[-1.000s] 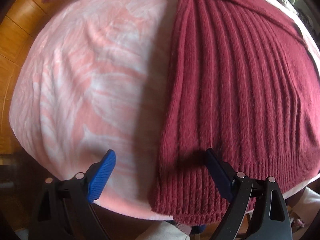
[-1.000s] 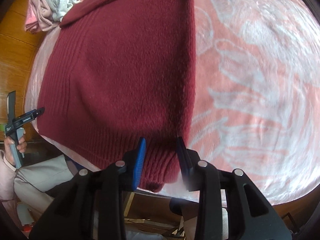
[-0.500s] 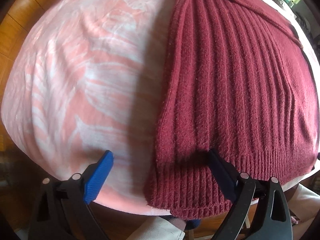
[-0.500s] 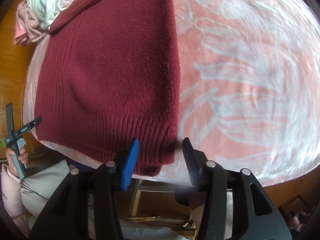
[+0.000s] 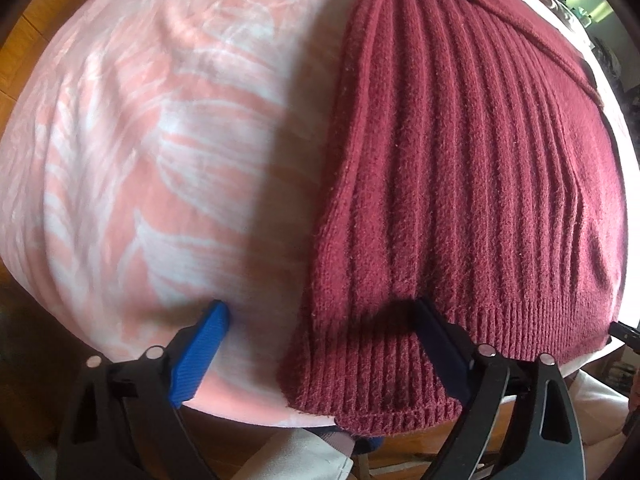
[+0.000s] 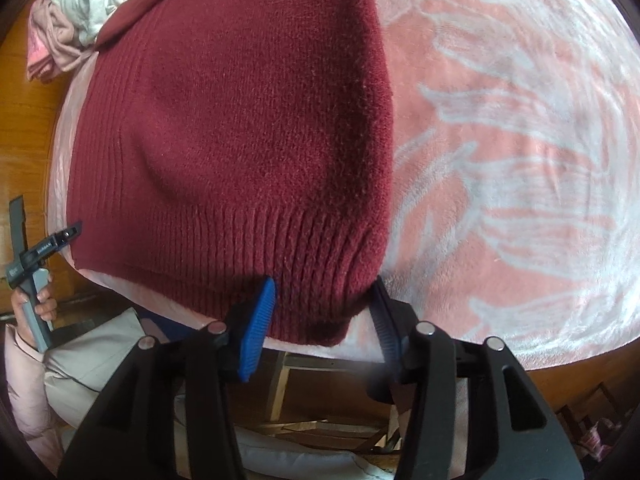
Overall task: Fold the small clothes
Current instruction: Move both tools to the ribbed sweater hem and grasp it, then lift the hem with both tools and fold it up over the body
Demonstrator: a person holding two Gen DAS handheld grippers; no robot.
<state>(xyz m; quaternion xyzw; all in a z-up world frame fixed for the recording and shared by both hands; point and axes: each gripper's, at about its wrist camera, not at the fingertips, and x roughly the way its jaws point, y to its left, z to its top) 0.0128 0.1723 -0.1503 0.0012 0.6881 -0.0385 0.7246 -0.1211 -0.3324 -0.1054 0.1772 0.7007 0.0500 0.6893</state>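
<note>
A dark red ribbed knit sweater (image 5: 460,168) lies flat on a pink and white patterned cloth (image 5: 168,152), its ribbed hem hanging over the near edge. My left gripper (image 5: 320,312) is open, its jaws wide apart around the hem's left corner. In the right wrist view the same sweater (image 6: 240,120) fills the left half. My right gripper (image 6: 326,288) is open, its jaws on either side of the hem's right corner. The left gripper also shows at the far left of the right wrist view (image 6: 48,240).
A pile of pale and pink clothes (image 6: 68,24) lies at the far left corner. The cloth (image 6: 520,160) covers a table with wooden floor (image 6: 24,128) around it. The person's lap and chair legs show below the near edge.
Both grippers have drawn back toward the near edge. The right gripper's jaws have opened wider around the hem corner. The sweater stays flat.
</note>
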